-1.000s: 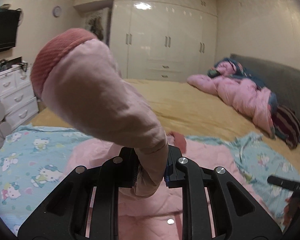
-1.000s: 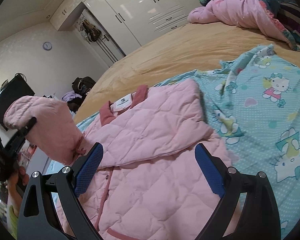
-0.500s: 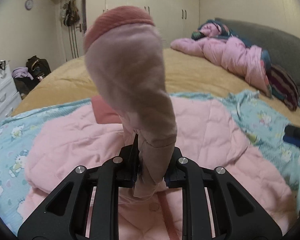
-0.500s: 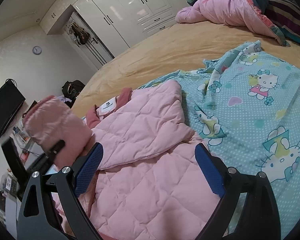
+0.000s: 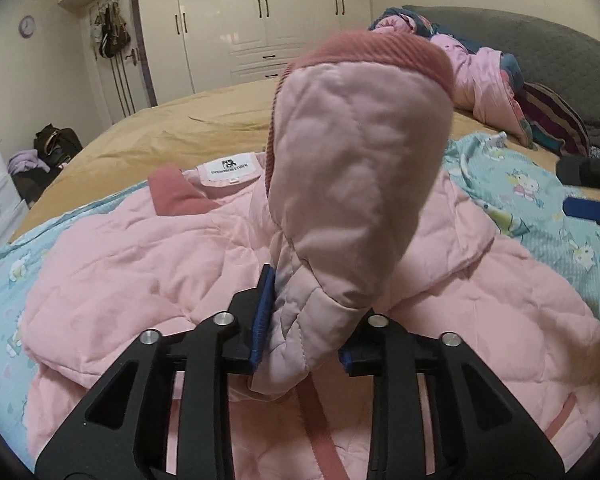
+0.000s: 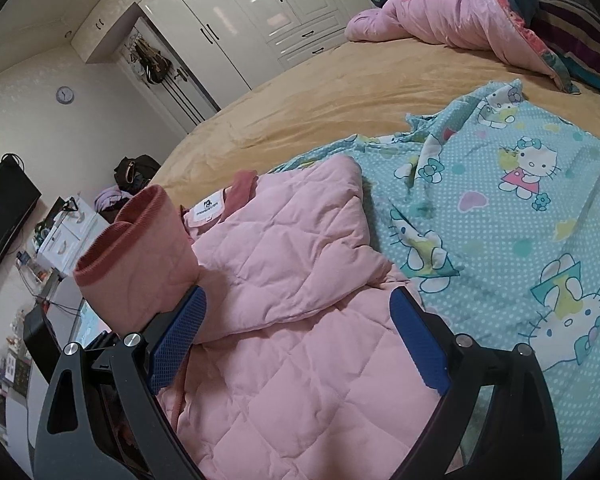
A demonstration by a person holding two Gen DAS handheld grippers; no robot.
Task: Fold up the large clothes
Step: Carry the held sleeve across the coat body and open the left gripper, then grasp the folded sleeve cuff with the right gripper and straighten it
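The left tongs (image 5: 304,320), now lowered over the pink jacket (image 5: 140,264), are opening around its sleeve (image 5: 356,184), finishing that fold, while the right tongs (image 6: 296,344) hang released.

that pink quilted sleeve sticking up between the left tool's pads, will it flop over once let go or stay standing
The sleeve will probably flop: it is soft padded fabric. The left tool is opening with the sleeve between its pads. Its puffy quilting may make it sag slowly onto the jacket. It looks light for its bulk.
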